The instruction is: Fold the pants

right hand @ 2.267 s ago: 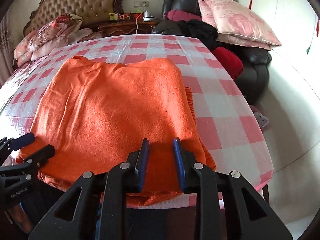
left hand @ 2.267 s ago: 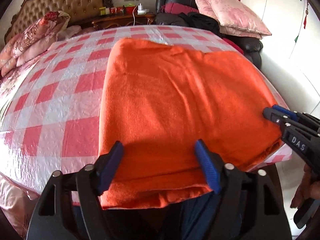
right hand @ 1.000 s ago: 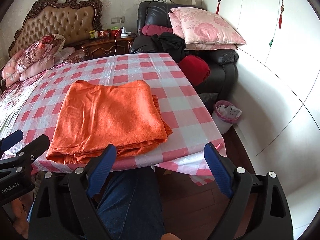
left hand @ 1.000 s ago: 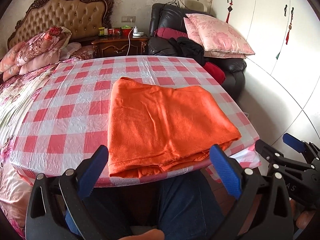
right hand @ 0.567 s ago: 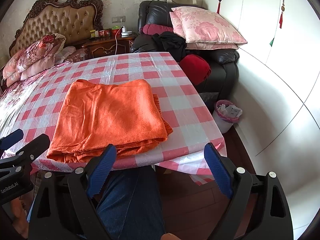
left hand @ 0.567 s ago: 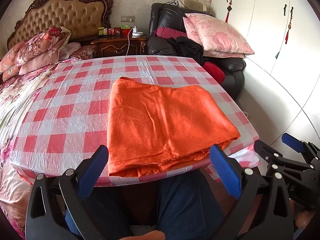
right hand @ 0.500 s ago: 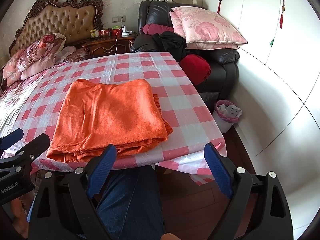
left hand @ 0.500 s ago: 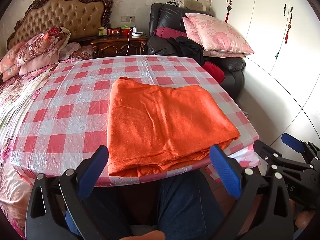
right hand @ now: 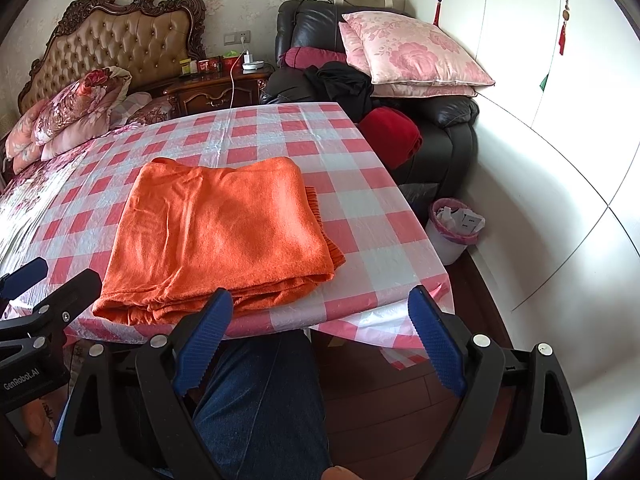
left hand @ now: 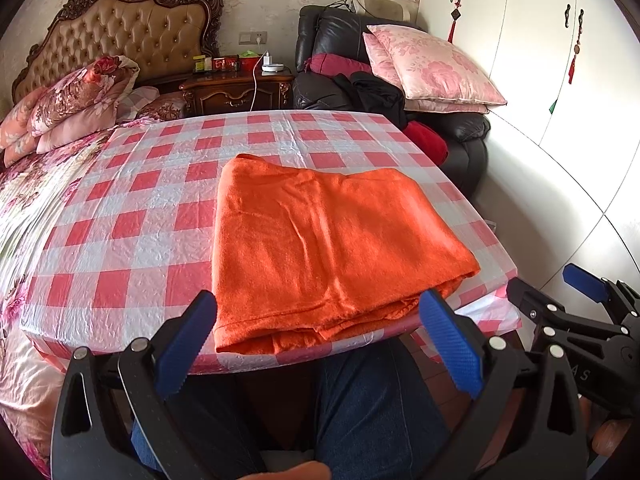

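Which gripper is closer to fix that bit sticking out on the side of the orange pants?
Probably the right gripper. The lower layer pokes out along the orange pants' right edge, on its side. The left gripper is open too, but faces the other end.

- One folded orange pants (left hand: 328, 240) on the bench (left hand: 132, 216).
- Two claws: left claw (left hand: 316, 344), right claw (right hand: 320, 344).
- Two pink pillows (right hand: 416, 52).
- One bin (right hand: 454, 232).

The folded pants (right hand: 216, 236) hide their lower layers, and the wastebasket (right hand: 454, 228) contents are too small to identify.
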The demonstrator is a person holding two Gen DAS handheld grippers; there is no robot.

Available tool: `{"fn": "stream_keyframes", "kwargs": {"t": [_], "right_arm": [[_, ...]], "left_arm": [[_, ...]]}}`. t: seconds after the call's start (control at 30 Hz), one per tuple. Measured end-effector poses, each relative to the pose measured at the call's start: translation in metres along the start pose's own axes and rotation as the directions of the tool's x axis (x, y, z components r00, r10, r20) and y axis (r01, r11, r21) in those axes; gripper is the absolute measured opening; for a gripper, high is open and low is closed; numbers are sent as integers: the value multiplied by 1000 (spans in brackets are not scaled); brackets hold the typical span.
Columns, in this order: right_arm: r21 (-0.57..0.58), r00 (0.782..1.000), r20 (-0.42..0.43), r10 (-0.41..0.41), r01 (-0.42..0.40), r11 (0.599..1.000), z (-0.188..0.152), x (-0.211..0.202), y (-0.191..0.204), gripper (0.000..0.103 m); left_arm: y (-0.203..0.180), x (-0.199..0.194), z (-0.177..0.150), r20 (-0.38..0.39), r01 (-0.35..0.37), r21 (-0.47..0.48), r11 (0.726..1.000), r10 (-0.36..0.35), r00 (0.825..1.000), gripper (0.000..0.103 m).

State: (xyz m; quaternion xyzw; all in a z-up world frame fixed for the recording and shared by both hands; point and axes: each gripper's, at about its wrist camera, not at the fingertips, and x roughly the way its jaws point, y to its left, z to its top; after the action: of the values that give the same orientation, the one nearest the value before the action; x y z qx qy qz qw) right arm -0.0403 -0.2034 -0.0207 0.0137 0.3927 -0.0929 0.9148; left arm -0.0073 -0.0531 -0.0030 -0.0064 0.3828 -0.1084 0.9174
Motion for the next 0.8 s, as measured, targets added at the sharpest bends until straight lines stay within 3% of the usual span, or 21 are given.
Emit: {"fn": "stream_keyframes", "kwargs": {"t": [0.8], "right_arm": [[4, 1000, -3, -1, 1, 1000, -1, 2, -2, 86]], "left_arm": [[-2, 0, 1, 0, -1, 8, 1000, 1, 1000, 101]]}}
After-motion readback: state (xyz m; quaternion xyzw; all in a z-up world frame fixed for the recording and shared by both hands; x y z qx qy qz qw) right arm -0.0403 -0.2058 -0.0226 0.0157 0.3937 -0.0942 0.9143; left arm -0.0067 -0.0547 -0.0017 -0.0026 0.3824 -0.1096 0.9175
